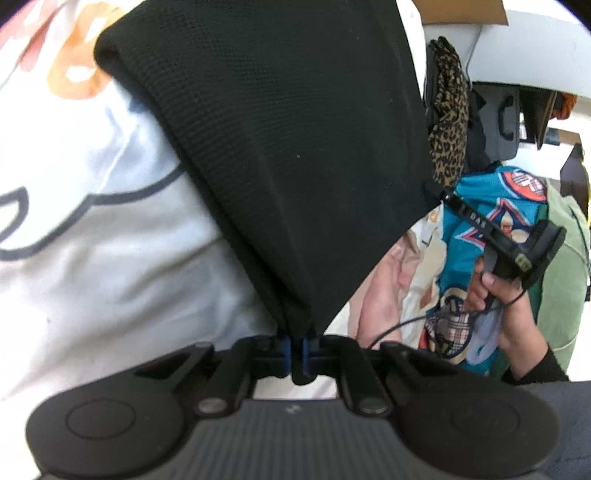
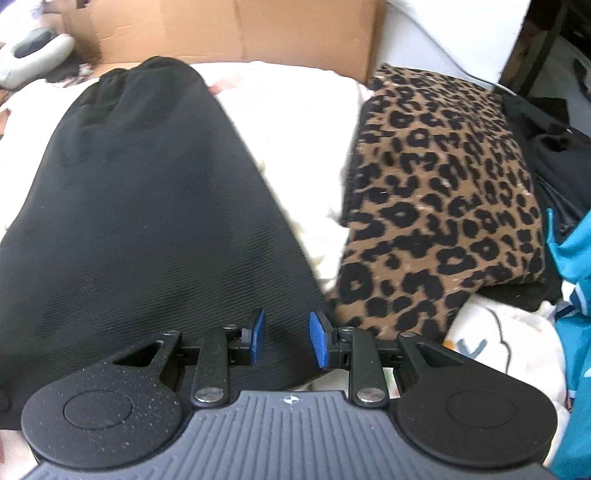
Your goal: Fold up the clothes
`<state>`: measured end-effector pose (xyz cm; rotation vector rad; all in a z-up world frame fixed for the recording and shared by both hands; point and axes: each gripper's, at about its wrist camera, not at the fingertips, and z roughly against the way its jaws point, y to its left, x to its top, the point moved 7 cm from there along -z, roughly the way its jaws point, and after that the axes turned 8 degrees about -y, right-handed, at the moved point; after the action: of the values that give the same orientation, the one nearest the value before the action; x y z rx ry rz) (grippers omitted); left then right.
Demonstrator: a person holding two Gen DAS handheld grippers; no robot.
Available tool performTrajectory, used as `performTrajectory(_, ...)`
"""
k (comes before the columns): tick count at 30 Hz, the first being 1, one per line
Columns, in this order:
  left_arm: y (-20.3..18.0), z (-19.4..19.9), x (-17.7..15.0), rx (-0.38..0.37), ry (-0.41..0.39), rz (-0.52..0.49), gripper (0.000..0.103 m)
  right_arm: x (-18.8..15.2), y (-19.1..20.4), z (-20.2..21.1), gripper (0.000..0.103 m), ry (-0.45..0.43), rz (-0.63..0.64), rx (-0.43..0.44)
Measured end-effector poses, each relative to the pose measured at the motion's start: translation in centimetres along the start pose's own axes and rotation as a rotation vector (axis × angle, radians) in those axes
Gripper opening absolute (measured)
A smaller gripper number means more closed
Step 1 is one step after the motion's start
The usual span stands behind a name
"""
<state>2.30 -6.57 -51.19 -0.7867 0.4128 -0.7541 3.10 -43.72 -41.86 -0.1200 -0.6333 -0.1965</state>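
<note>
1. Plainly, the only readable writing is on the right gripper as seen from the left wrist view: small white letters "DAS" along its black finger at right of centre. A round orange-and-white logo sits on the teal printed fabric behind it, but its lettering is too blurred to read.
2. One black garment lies spread over a white bed cover printed with dark outlines and orange rings; in the right wrist view it fills the left half of the frame.
3. One leopard-print garment lies folded to the right of the black one, apart from it, with white cover between them.
4. One brown cardboard box stands along the upper edge of the right wrist view, behind the bedding.
5. The left gripper is clenched on a bunched corner of the black garment, blue pads pressed together at lower centre.
6. The right gripper's jaws stand apart in its own view, blue pads over the black cloth's near edge, grasping nothing.
7. One hand in a dark sleeve holds the right gripper's handle at the right of the left wrist view.
</note>
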Motion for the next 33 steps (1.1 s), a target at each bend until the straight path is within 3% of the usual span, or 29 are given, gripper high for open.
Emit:
performTrajectory(8, -0.1, 0.7, 0.2, 0.044, 0.024, -0.061, 0.005, -0.5, -0.7, -1.3, 0.033, 0.027, 0.017, -0.005)
performTrajectory(18, 1.7, 3.7, 1.4, 0.145, -0.004, -0.093, 0.005, 0.5, 1.1, -3.4, 0.033, 0.063, 0.069, 0.111)
performTrajectory(28, 2.2, 4.2, 1.7, 0.205, 0.001, -0.122, 0.004, 0.7, 2.4, -4.4, 0.033, 0.101, 0.02, 0.188)
performTrajectory(33, 2.1, 4.6, 1.9, 0.208, -0.014, -0.105, 0.004, 1.0, 2.6, -4.5, 0.009, 0.12, -0.017, 0.239)
